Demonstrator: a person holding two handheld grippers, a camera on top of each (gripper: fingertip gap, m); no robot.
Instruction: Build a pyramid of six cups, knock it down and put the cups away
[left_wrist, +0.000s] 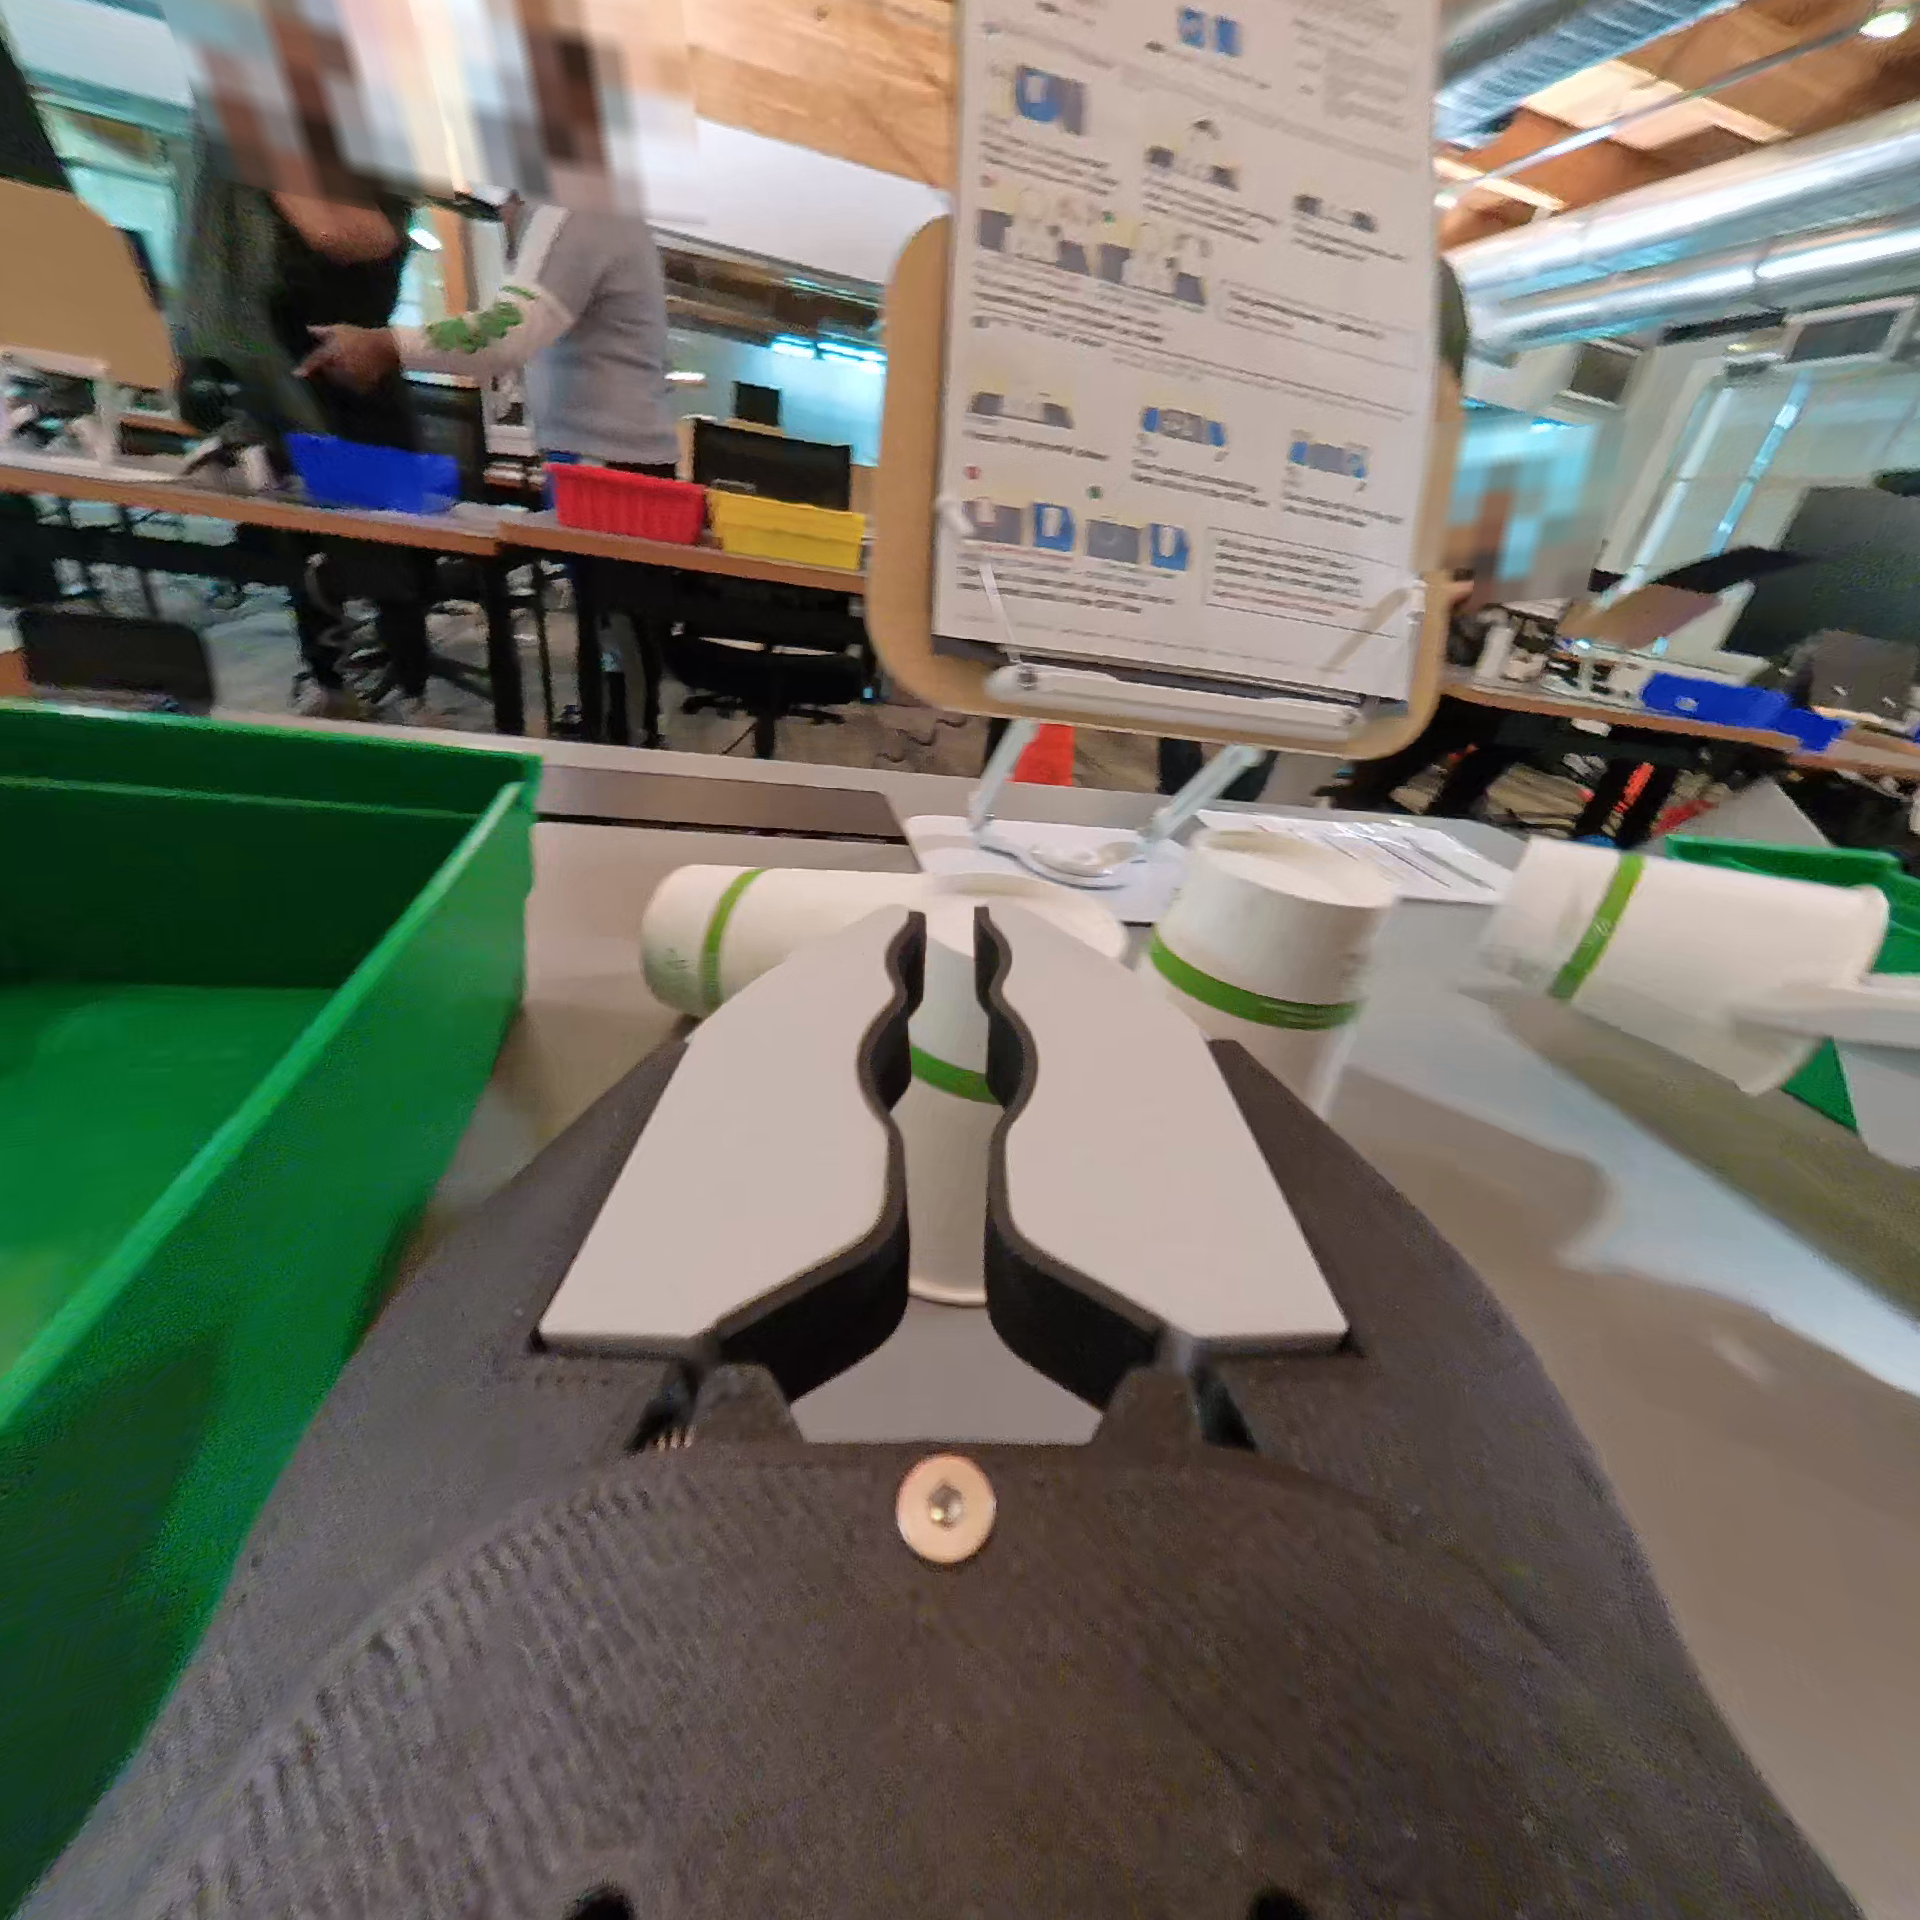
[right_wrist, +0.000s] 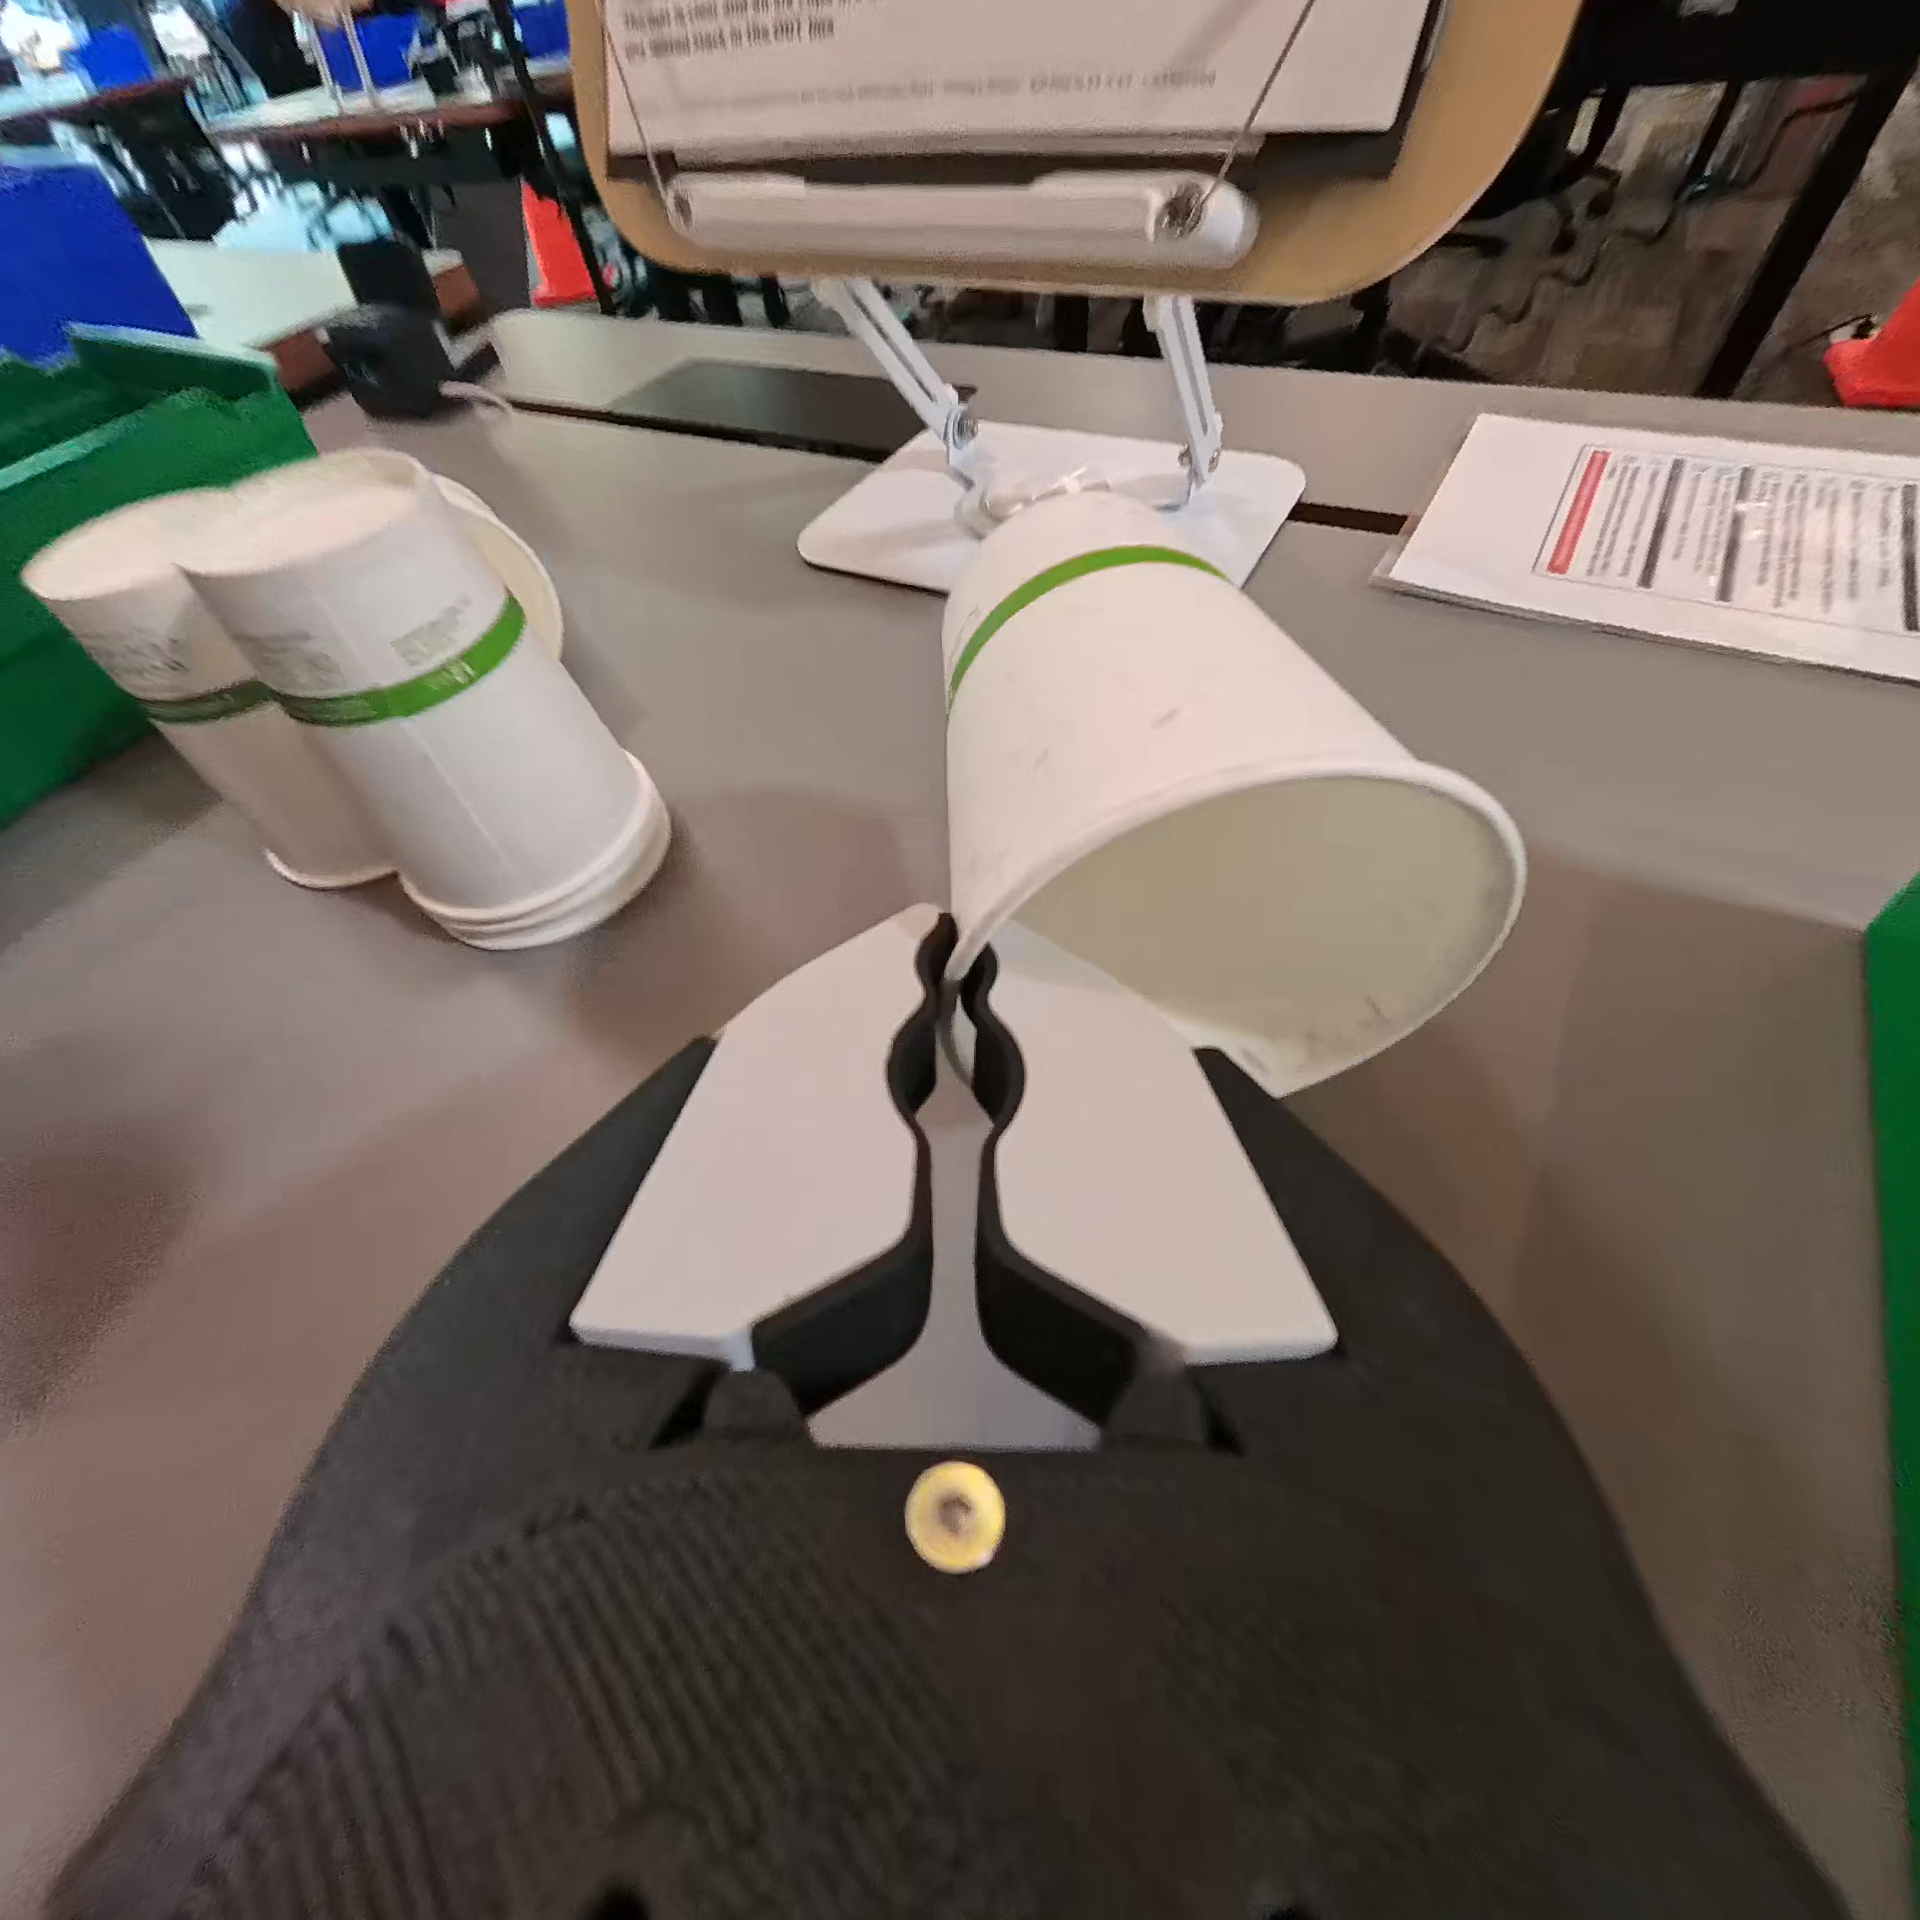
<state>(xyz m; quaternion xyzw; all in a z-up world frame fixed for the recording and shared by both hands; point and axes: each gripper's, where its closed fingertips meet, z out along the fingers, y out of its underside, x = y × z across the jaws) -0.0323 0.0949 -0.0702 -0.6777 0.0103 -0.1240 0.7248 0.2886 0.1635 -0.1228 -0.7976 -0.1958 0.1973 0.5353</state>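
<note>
My right gripper (right_wrist: 956, 961) is shut on the rim wall of a white paper cup with a green band (right_wrist: 1143, 748) and holds it tilted above the grey table, mouth toward me. That cup also shows at the far right of the left wrist view (left_wrist: 1662, 966). My left gripper (left_wrist: 949, 925) has its jaws a narrow slit apart. Through the slit I see an upturned stack of the same cups (left_wrist: 948, 1164) standing on the table just beyond the fingertips. A second upturned stack (left_wrist: 1273, 935) stands to its right. Both stacks show in the right wrist view (right_wrist: 436, 727).
A cup lies on its side (left_wrist: 769, 935) behind the stacks. A green bin (left_wrist: 260, 987) stands close on the left, and another green bin's edge (right_wrist: 1896, 1091) is on the right. A document stand's white base (right_wrist: 1049, 520) and a printed sheet (right_wrist: 1683, 540) lie farther back. People stand beyond the table.
</note>
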